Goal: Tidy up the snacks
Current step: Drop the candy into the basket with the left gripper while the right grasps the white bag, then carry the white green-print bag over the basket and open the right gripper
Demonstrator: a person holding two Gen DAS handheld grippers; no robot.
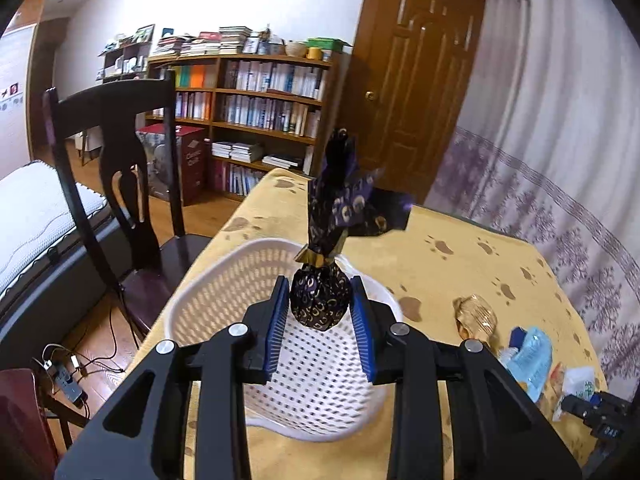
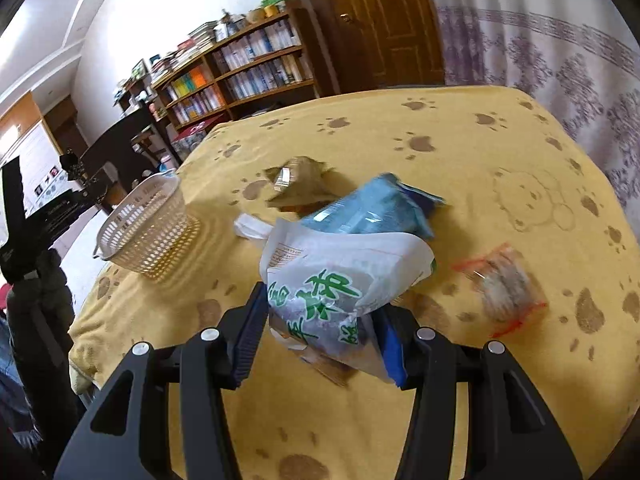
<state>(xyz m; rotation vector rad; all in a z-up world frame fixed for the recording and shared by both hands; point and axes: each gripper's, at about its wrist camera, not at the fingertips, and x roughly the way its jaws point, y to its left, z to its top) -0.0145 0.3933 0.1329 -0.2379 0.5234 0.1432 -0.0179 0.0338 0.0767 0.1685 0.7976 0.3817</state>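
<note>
Yellow tablecloth [image 2: 460, 208], blurred red-edged packet [image 2: 508, 284]

Bare tablecloth [image 2: 460, 128] beyond basket [image 2: 148, 228] and snack heap [image 2: 360, 216].

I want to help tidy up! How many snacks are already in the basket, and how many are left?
None yet: the white basket looks empty. The left gripper holds a dark wrapped candy over it; the right gripper holds a white packet. A blue packet, a gold candy and a red-edged packet wait on the table.
</note>
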